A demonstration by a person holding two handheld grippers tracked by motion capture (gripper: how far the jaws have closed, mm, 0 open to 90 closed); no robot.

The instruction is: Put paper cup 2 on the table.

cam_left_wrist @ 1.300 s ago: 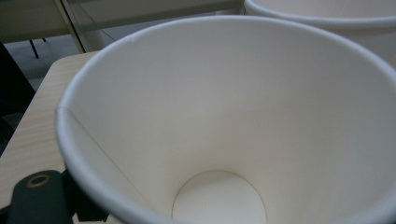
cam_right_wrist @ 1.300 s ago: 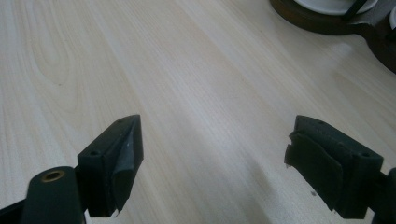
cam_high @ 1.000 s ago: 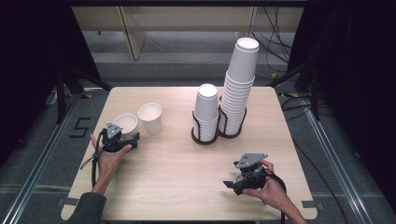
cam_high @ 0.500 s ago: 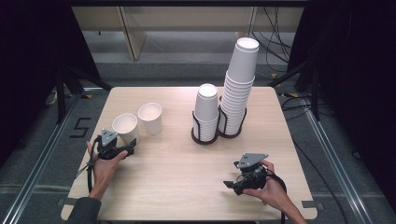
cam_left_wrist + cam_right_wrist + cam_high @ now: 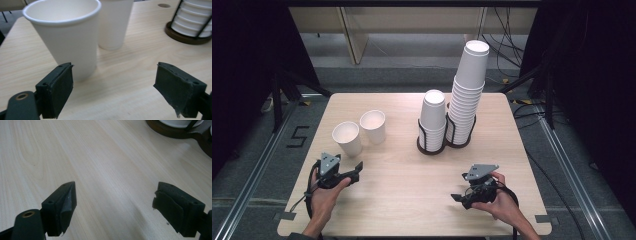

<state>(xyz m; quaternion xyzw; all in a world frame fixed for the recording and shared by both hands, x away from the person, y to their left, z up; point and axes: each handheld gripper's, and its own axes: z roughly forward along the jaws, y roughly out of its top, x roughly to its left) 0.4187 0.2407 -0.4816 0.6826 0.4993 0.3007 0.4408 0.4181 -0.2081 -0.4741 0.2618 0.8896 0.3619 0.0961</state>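
Note:
Two white paper cups stand upright side by side at the table's left: the nearer cup (image 5: 347, 138) (image 5: 67, 37) and the farther cup (image 5: 373, 126) (image 5: 113, 22). My left gripper (image 5: 355, 171) (image 5: 117, 92) is open, a short way in front of the nearer cup, with nothing between its jaws. My right gripper (image 5: 458, 199) (image 5: 120, 212) is open over bare wood near the front right edge. A short cup stack (image 5: 432, 120) and a tall cup stack (image 5: 467, 90) sit in a black wire holder (image 5: 432, 147) (image 5: 186, 25).
The holder's dark base (image 5: 172, 127) lies beyond the right gripper's jaws. The wooden table (image 5: 412, 175) has dark floor and cables around it. A small round hole (image 5: 164, 5) shows in the tabletop at the far side.
My left gripper has drawn back toward the table's near edge, away from the nearer cup, which stays standing. The right gripper has not moved.

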